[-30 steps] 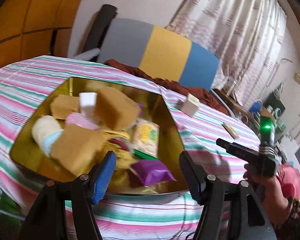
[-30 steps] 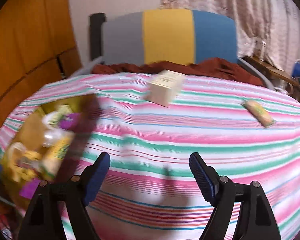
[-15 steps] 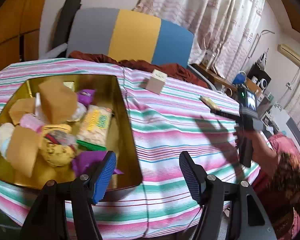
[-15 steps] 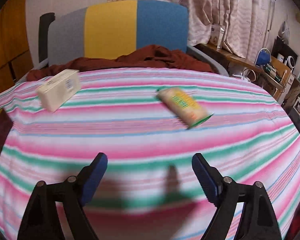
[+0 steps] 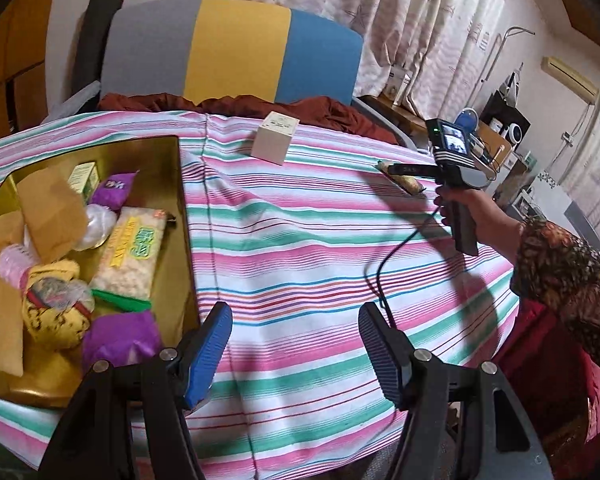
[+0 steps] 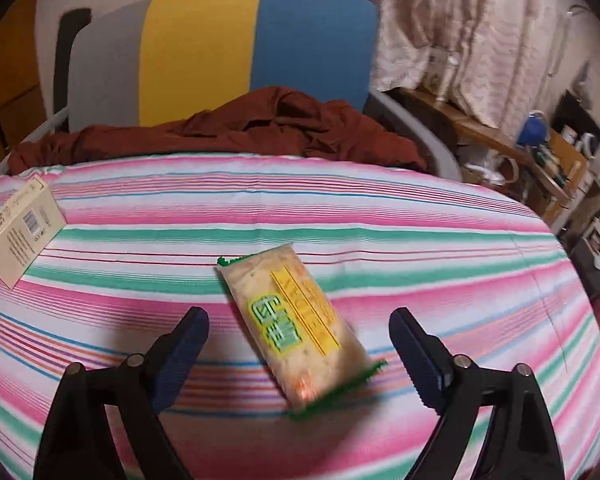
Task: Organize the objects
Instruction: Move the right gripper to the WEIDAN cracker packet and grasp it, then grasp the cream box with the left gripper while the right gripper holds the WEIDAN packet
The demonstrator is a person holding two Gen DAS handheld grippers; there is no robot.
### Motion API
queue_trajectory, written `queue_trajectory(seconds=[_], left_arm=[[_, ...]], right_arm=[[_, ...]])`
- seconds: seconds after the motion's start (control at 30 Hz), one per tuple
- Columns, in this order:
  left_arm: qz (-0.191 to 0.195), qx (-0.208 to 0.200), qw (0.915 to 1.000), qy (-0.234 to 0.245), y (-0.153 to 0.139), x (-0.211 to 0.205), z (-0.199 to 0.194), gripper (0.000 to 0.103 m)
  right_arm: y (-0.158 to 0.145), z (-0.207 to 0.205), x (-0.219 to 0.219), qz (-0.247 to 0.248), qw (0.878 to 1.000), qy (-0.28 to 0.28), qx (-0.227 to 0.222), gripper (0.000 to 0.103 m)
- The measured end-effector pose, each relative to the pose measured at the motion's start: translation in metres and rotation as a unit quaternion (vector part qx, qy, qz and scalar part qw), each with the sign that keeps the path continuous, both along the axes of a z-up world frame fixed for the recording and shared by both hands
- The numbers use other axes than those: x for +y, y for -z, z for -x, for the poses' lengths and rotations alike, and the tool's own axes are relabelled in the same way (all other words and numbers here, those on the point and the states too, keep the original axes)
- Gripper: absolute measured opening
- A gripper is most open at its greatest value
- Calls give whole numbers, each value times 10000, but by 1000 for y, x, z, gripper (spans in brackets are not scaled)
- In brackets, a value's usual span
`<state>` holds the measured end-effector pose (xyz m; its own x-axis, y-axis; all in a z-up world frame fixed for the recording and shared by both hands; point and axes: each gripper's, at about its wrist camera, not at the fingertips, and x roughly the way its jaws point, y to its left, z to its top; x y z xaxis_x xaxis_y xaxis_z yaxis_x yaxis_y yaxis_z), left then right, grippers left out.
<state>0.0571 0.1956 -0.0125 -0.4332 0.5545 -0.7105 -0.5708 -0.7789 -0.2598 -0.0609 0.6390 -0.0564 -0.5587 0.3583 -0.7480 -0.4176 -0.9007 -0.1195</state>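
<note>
1. Cracker packet (image 6: 296, 328) lies flat on the striped tabletop (image 6: 440, 248); likely light, crinkly, brittle inside; grip across the short sides, mid-length.
2. Right tongs (image 6: 300, 354) straddle the packet, jaws closing, pads not touching.
3. Left tongs (image 5: 296, 350) released, empty, beside the gold tin (image 5: 180, 208).

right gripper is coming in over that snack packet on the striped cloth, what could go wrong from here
1. The snack packet lies slantwise between the right gripper's closing jaws, pads not yet touching it; they may catch its corners and twist it.
2. It looks like crackers in thin wrap; a hard squeeze could crush them.
3. The striped cloth is loose, so low pads could snag it and shift the cream box.
</note>
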Motion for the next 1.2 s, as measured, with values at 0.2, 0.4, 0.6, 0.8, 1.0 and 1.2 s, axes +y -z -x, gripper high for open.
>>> queue_trajectory(seconds=[0.2, 0.4, 0.6, 0.8, 1.0, 1.2], left_arm=[[34, -28, 9999, 135, -3, 16, 5, 67], [40, -137, 9997, 186, -6, 35, 25, 67], [243, -294, 9991, 189, -6, 64, 56, 72], [479, -414, 9980, 85, -2, 95, 98, 75], [1055, -106, 9943, -112, 3, 130, 148, 80], [1366, 234, 9903, -131, 5, 161, 192, 82]], right_arm=[[18, 0, 10, 517, 9986, -52, -20, 70], [17, -11, 2, 607, 9981, 36, 136, 53], [18, -32, -25, 684, 9973, 138, 234, 52], [17, -51, -55, 807, 9960, 64, 379, 51], [18, -59, -70, 778, 9959, 95, 443, 51], [20, -57, -71, 719, 9964, 95, 433, 51]])
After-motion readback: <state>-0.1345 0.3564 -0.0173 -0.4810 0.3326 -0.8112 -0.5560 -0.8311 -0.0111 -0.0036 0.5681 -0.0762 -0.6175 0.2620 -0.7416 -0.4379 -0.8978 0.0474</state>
